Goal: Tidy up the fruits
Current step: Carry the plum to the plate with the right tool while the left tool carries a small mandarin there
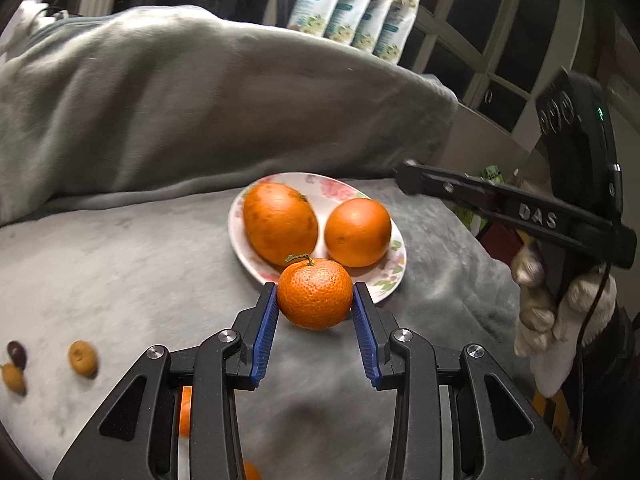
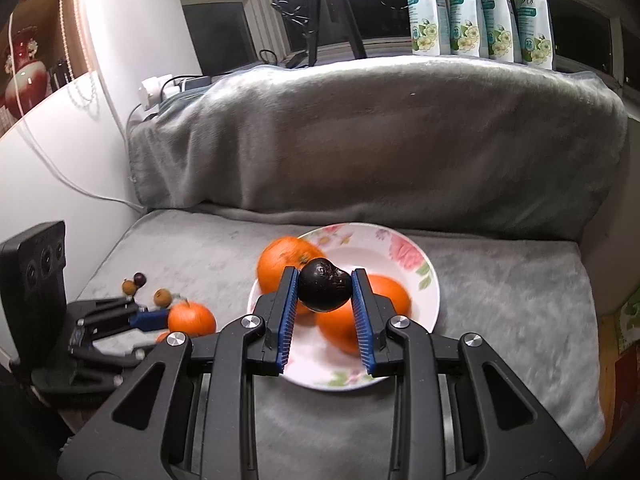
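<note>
Both jaws pinch fruit: left gripper (image 1: 315, 300) clamps a stemmed mandarin (image 1: 315, 294), right gripper (image 2: 324, 292) a dark wrinkled fruit (image 2: 323, 285) above the plate (image 2: 404, 240)

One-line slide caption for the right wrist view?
Right tool grips a dark fruit above the floral plate holding two oranges.

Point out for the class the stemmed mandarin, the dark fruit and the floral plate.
stemmed mandarin (image 1: 315, 295), left wrist view, middle of its peel.
dark fruit (image 2: 323, 285), right wrist view, centre of its wrinkled skin.
floral plate (image 2: 404, 249), right wrist view, pink-flowered far rim.
</note>
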The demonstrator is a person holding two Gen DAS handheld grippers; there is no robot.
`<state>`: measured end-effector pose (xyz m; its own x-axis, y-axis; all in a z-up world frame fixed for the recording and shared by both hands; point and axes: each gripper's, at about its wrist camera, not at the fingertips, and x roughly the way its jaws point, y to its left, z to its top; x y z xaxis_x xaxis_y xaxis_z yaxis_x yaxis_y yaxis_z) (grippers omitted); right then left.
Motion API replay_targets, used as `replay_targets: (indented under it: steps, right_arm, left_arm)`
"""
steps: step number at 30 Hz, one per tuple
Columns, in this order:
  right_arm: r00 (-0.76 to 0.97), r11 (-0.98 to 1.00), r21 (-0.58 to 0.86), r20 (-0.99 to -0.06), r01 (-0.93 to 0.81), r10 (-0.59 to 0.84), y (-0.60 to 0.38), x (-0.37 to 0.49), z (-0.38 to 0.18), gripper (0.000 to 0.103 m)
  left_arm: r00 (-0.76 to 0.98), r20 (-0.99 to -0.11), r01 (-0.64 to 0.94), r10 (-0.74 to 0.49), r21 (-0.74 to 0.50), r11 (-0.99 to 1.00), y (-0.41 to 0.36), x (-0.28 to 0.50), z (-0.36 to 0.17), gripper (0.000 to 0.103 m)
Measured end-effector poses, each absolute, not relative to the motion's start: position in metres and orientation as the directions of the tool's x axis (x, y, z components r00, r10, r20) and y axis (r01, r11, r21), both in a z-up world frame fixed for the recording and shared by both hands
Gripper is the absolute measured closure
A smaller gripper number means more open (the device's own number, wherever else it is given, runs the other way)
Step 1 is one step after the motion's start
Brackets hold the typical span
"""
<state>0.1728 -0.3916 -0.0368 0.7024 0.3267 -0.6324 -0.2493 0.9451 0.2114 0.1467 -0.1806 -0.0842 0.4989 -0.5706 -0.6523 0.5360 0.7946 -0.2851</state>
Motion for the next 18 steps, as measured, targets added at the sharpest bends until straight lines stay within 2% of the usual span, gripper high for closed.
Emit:
replay_targets:
  steps: [18]
  right_arm:
    - [0.670, 0.949, 0.231, -0.672, -0.214, 0.315, -0.410, 0.219, -0.063, 0.075]
  left_arm:
    - [0.452, -0.690, 0.570, -0.566, -0.264, 0.778, -0.216, 0.158, -0.097, 0.068]
